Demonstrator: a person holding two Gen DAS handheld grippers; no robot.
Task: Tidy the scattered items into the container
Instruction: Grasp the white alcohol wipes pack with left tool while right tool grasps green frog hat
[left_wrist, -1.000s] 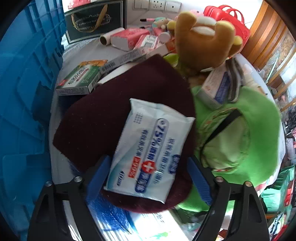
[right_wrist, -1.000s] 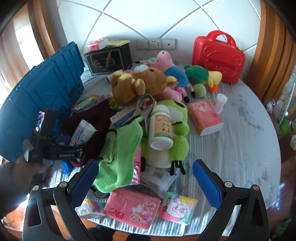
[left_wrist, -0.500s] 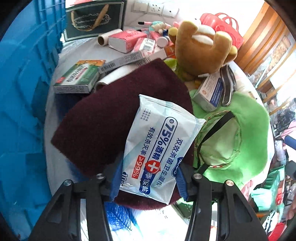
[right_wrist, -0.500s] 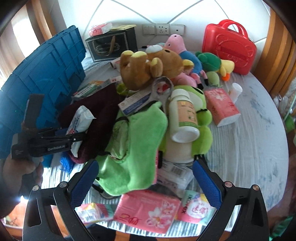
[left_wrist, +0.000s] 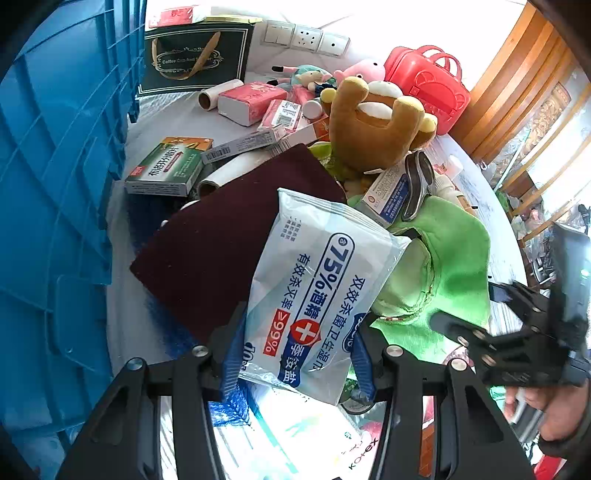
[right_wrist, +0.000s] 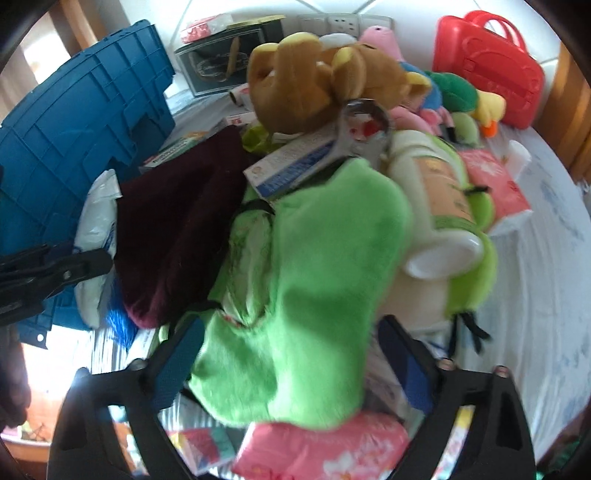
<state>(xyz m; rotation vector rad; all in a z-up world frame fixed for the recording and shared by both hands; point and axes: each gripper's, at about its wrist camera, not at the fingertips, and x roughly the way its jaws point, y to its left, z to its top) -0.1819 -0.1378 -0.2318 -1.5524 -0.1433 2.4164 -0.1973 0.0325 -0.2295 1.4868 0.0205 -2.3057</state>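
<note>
- Left gripper (left_wrist: 297, 354): jaws clenched on the near end of the wipes pack (left_wrist: 317, 291); both blue pads press its side edges.
- Location of the wipes pack: held above the dark red cloth (left_wrist: 225, 236), which lies on the cluttered surface (left_wrist: 177, 110). The blue crate (left_wrist: 55, 184), judged to be the container, stands just to the left.
- Handling, wipes pack: a soft, sealed plastic pouch, probably light. The film looks smooth, so it could slip or fold under a loose grip. A hold across the short width near one end, as now, is suitable; squeezing harder would only crumple it.
- Orientation: the long axis of the wipes pack runs from the jaws up and away toward the brown teddy bear (left_wrist: 373, 125), tilted slightly left. The printed face is toward the camera.
- Right gripper (right_wrist: 291, 354): jaws released and spread wide on either side of the green plush item (right_wrist: 306, 280); the view is blurred, and contact cannot be confirmed.
- Handling, green plush item: soft, limp and bulky. It will sag, so a hold on a thick fold is advisable.
</note>
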